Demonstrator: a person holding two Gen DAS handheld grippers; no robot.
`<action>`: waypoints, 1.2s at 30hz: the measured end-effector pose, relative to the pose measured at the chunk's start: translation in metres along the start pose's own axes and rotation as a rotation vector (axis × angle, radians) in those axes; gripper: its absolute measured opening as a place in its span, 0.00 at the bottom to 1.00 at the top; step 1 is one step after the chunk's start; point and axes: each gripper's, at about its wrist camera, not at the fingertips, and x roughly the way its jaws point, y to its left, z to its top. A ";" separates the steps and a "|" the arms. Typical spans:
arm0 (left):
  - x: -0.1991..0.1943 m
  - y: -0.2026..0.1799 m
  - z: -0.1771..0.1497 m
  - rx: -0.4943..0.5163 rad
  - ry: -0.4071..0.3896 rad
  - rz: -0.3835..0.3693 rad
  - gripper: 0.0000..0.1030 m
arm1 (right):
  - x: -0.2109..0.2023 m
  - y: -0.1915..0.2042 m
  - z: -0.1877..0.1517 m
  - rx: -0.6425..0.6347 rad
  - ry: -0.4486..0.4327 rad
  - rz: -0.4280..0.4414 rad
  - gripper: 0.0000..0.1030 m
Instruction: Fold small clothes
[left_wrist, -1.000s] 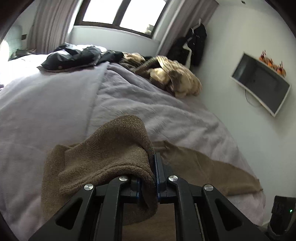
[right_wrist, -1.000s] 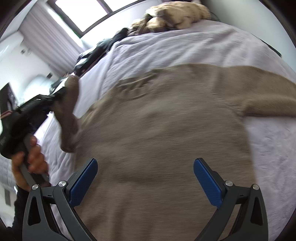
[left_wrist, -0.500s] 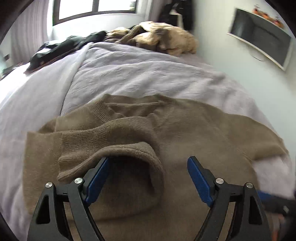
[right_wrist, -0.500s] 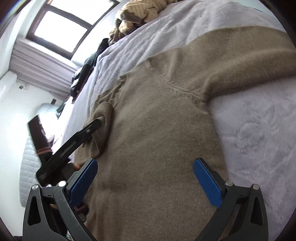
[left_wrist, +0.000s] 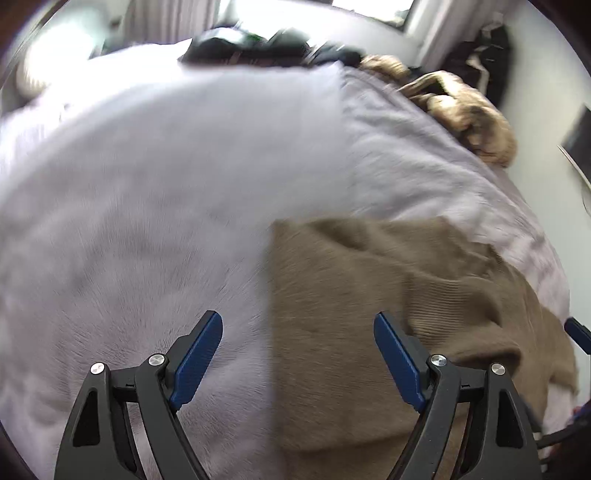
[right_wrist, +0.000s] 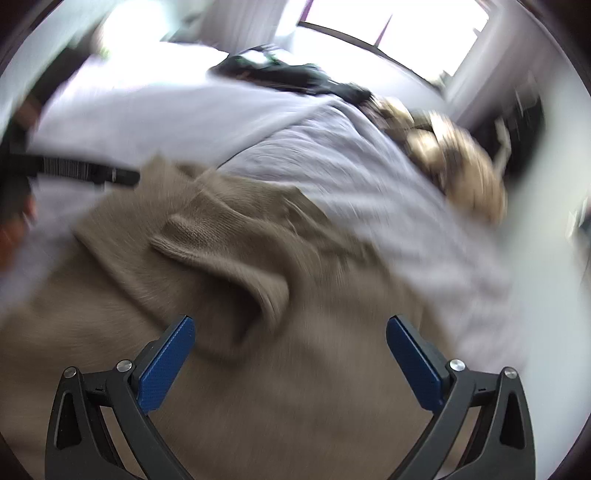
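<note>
A brown knit sweater (left_wrist: 369, 302) lies on the lilac bed cover, one sleeve folded over its body. My left gripper (left_wrist: 297, 354) is open and empty, above the sweater's left edge, with its left finger over bare cover. In the right wrist view the sweater (right_wrist: 280, 369) fills the lower frame, with the folded sleeve cuff (right_wrist: 192, 236) lying across it. My right gripper (right_wrist: 290, 363) is open and empty just above the sweater body. The left gripper (right_wrist: 92, 171) shows as a dark bar at the left. Both views are motion-blurred.
The lilac bed cover (left_wrist: 147, 192) spreads to the left and far side. A dark jacket (left_wrist: 258, 48) and a tan pile of clothes (left_wrist: 469, 114) lie at the far end of the bed. A wall with a dark screen (left_wrist: 580, 136) is at the right.
My left gripper let go of the sleeve, which now lies folded over the sweater, and has swung left toward the sweater's edge. My right gripper stayed open and turned toward the folded sleeve.
</note>
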 end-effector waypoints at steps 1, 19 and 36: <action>0.006 0.003 -0.001 0.000 0.018 -0.004 0.82 | 0.012 0.011 0.006 -0.068 0.010 -0.036 0.99; 0.050 -0.013 0.018 0.013 0.102 -0.129 0.37 | 0.076 -0.165 -0.170 1.419 0.016 0.658 0.71; 0.014 0.019 0.019 0.027 0.028 -0.081 0.11 | 0.062 -0.162 -0.192 1.390 0.109 0.496 0.09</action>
